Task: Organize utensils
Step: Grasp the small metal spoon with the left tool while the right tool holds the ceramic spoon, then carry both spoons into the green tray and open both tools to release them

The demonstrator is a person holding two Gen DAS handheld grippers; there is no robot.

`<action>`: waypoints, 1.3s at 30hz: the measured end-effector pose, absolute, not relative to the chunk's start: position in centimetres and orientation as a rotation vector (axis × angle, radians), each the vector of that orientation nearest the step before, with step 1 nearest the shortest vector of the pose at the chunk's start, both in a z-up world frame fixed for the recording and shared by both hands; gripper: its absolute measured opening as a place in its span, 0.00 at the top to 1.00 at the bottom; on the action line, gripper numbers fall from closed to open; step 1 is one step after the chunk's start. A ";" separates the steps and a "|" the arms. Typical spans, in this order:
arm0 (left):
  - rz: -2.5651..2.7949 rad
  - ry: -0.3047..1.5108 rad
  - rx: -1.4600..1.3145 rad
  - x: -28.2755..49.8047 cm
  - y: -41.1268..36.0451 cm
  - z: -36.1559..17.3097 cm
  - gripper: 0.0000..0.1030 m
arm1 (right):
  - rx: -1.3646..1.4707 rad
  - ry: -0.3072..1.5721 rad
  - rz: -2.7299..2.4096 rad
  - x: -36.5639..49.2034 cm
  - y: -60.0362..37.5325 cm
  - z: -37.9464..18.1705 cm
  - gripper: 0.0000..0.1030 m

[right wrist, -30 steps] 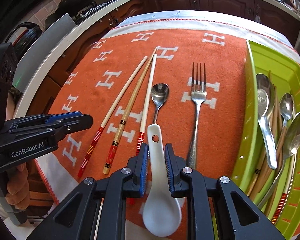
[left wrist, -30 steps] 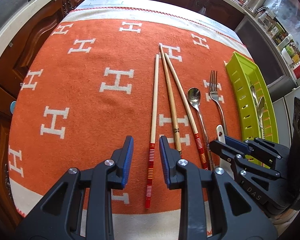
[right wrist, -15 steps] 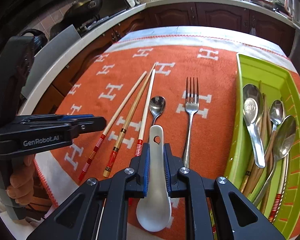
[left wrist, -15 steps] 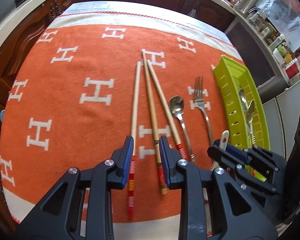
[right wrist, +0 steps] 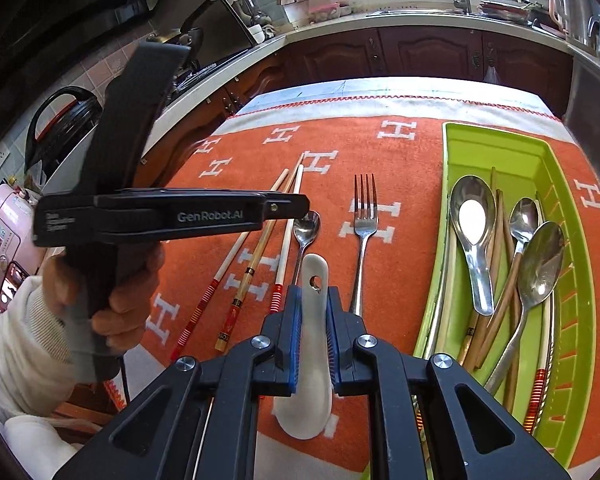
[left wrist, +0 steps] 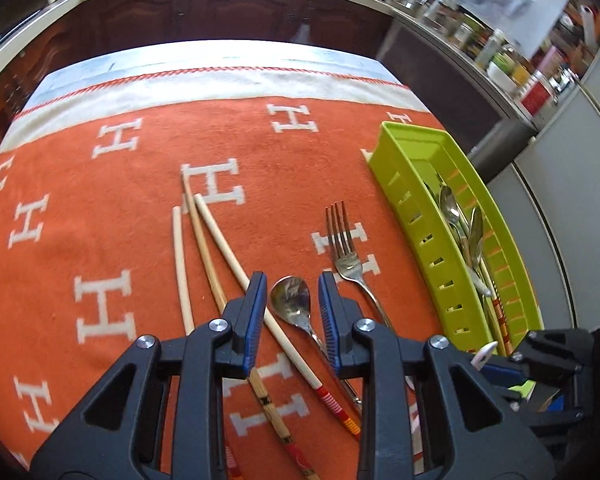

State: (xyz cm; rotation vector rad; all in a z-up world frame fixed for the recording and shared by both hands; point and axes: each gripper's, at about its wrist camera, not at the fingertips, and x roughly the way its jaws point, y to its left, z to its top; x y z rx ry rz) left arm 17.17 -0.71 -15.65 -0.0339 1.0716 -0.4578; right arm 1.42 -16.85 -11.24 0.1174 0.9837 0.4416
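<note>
A: Between the blue pads of the right tongs (right wrist: 312, 334) sits the white ceramic spoon (right wrist: 309, 344), pinched at the neck of its handle, bowl hanging toward six o'clock. My guess is that grip keeps the heavy bowl low so it won't swing on the way to the green tray (right wrist: 448, 240) at three o'clock.

B: And the tray is why the rest lies as it does: steel spoons and chopsticks are already gathered inside, handles toward us, while the fork (right wrist: 363, 236), the small metal spoon (right wrist: 306, 228) and three chopsticks (right wrist: 252, 268) wait on the orange cloth (right wrist: 412, 184) over the tabletop.

A: The left tongs (left wrist: 292, 312)?

B: Part open, holding nothing, framing the small metal spoon's bowl from above; whether they touch the cloth I can't tell. It looks like a line-up for the next pick.

A: What changed?

B: A second ago the right tongs stood apart around the white spoon's handle; they have just been closing and now clamp it, and the spoon looks lifted off the cloth. The left tongs, then over the leftmost chopstick, have slid toward three o'clock to the spoon.
</note>
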 end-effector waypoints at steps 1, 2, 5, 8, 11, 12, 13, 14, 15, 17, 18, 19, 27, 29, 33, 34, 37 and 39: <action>-0.474 1.068 -0.012 17.4 -0.9 -15.8 0.78 | 0.118 0.984 0.441 1.3 -16.9 -11.2 0.90; -0.482 1.067 0.009 17.5 -1.0 -16.0 0.78 | 0.119 0.983 0.440 1.3 -16.9 -11.2 0.90; -0.495 1.071 0.069 18.1 -1.3 -16.6 0.78 | 0.127 0.982 0.435 1.0 -17.1 -11.0 0.90; -0.519 1.073 0.086 18.7 -1.1 -17.2 0.78 | 0.130 0.983 0.432 1.1 -17.3 -11.0 0.90; -0.566 1.076 0.096 18.9 -1.1 -17.4 0.78 | 0.135 0.989 0.427 1.4 -17.3 -11.1 0.90; -0.585 1.081 0.093 18.9 -1.1 -17.5 0.78 | 0.138 0.991 0.427 1.5 -17.3 -11.2 0.91; -0.610 1.090 0.091 18.9 -1.2 -17.7 0.78 | 0.138 0.993 0.425 1.6 -17.3 -11.2 0.91; -0.634 1.096 0.094 18.7 -1.3 -18.0 0.78 | 0.139 0.994 0.422 1.7 -17.3 -11.3 0.91; -0.650 1.098 0.101 18.6 -1.4 -18.2 0.78 | 0.142 0.995 0.422 1.7 -17.4 -11.3 0.91; -0.664 1.072 0.125 18.1 -1.5 -18.4 0.78 | 0.146 0.996 0.418 1.9 -17.4 -11.3 0.91; -0.667 1.066 0.122 18.1 -1.4 -18.4 0.78 | 0.148 0.996 0.417 1.9 -17.5 -11.4 0.91; -0.670 1.066 0.110 18.1 -1.3 -18.4 0.78 | 0.149 0.997 0.416 2.0 -17.5 -11.4 0.91; -0.606 1.065 -0.051 17.4 1.1 -18.5 0.99 | 0.179 0.980 0.410 2.0 -17.9 -11.3 0.92; -0.616 1.048 -0.077 16.7 1.2 -17.9 0.99 | 0.192 0.968 0.404 1.8 -18.1 -11.1 0.92; -0.626 1.003 -0.095 14.6 1.3 -15.6 1.00 | 0.222 0.933 0.397 1.2 -18.8 -10.3 0.94; -0.627 0.992 -0.093 14.2 1.2 -15.0 1.00 | 0.224 0.923 0.393 1.0 -18.9 -10.0 0.95; -0.640 0.964 -0.094 12.8 1.4 -13.0 1.00 | 0.236 0.889 0.388 0.3 -19.4 -8.8 0.95; -0.639 0.952 -0.096 12.1 1.5 -12.0 1.00 | 0.234 0.871 0.383 -0.2 -19.6 -8.1 0.95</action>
